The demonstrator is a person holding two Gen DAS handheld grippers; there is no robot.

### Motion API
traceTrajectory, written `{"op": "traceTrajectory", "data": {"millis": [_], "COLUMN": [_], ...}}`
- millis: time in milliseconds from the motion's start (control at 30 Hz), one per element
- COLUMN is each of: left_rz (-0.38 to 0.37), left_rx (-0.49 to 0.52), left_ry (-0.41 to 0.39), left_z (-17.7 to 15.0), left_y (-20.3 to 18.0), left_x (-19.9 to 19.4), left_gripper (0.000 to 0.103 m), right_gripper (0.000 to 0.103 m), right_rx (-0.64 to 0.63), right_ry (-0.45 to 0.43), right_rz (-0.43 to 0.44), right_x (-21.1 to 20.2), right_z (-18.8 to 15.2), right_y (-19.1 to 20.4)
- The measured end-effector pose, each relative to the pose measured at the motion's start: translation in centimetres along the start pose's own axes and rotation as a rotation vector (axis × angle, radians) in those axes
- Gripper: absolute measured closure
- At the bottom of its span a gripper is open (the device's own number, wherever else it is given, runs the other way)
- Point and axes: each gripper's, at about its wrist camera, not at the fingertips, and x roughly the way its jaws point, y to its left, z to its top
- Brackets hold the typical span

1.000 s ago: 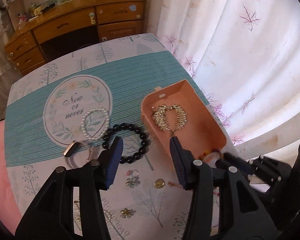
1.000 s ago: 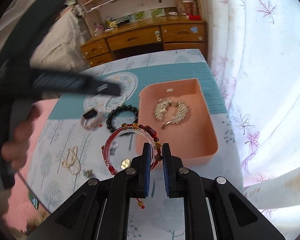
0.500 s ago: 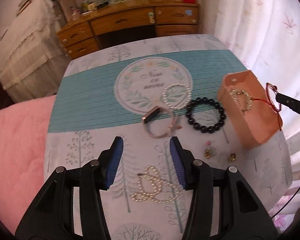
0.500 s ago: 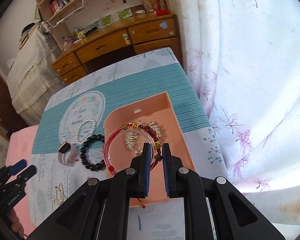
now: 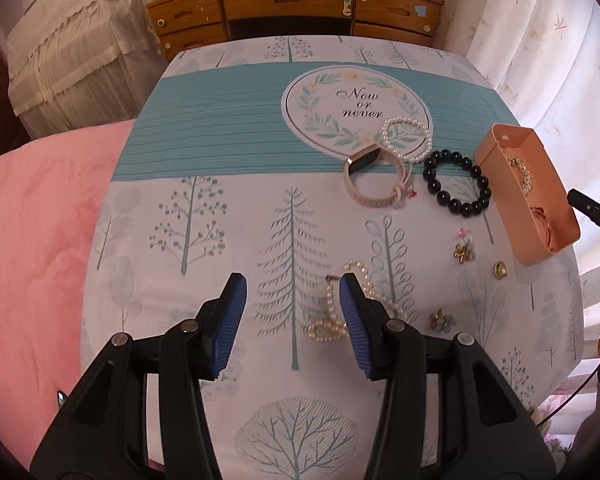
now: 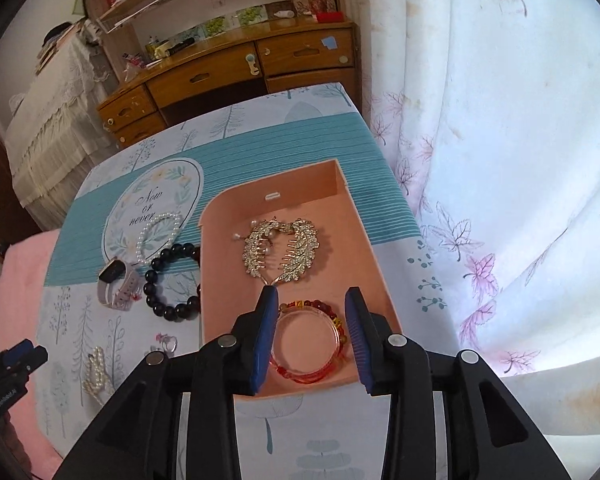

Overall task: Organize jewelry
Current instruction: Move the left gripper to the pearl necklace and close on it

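Observation:
A peach tray (image 6: pixel 376 264) (image 5: pixel 496 168) stands on the table's right side. In it lie a gold leaf hair comb (image 6: pixel 280 250) and a red bead bracelet (image 6: pixel 308 344). My right gripper (image 6: pixel 311 340) is open, its jaws either side of the bracelet, above the tray's near end. My left gripper (image 5: pixel 292 320) is open and empty over the tablecloth, with a pearl necklace (image 5: pixel 340 312) by its right finger. A black bead bracelet (image 5: pixel 456 188), a pearl bracelet (image 5: pixel 406 136) and a pink band watch (image 5: pixel 374 182) lie left of the tray.
Small brooches and charms (image 5: pixel 464 250) lie scattered near the tray's front. A pink cushion (image 5: pixel 32 260) borders the table's left. A wooden desk (image 5: pixel 292 8) stands behind the table and a curtain (image 6: pixel 500 160) hangs along the right edge.
My right gripper has opened and the red bead bracelet now lies in the tray. My left gripper has swung left and back, toward the pearl necklace.

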Motion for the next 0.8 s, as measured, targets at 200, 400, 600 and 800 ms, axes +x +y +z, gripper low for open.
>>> {"op": "traceTrajectory", "data": {"millis": [200, 400, 600, 800], "left_rz": [0.009, -0.053, -0.144, -0.200], "left_rx": [0.007, 0.030, 0.131, 0.108], "left_ry": [0.037, 0.052, 0.088, 0.132], "left_z": [-1.9, -3.4, -5.6, -7.2], "left_y": [0.8, 0.9, -0.5, -0.4], "left_x": [0.6, 0.8, 1.4, 3.3], "left_gripper": [0.058, 0.058, 0.058, 0.046], "right_gripper": [0.068, 0.068, 0.068, 0.068], "right_rx": [-0.078, -0.157, -0.269, -0.403], "right_ry": [-0.021, -0.011, 0.044, 0.115], "right_rz": [0.030, 0.073, 0.176, 0.256], "right_x": [-2.5, -4.0, -4.3, -2.9], "right_z": [-2.0, -3.9, -6.0, -9.4], "right_y": [2.4, 5.5, 9.4, 13.9]}}
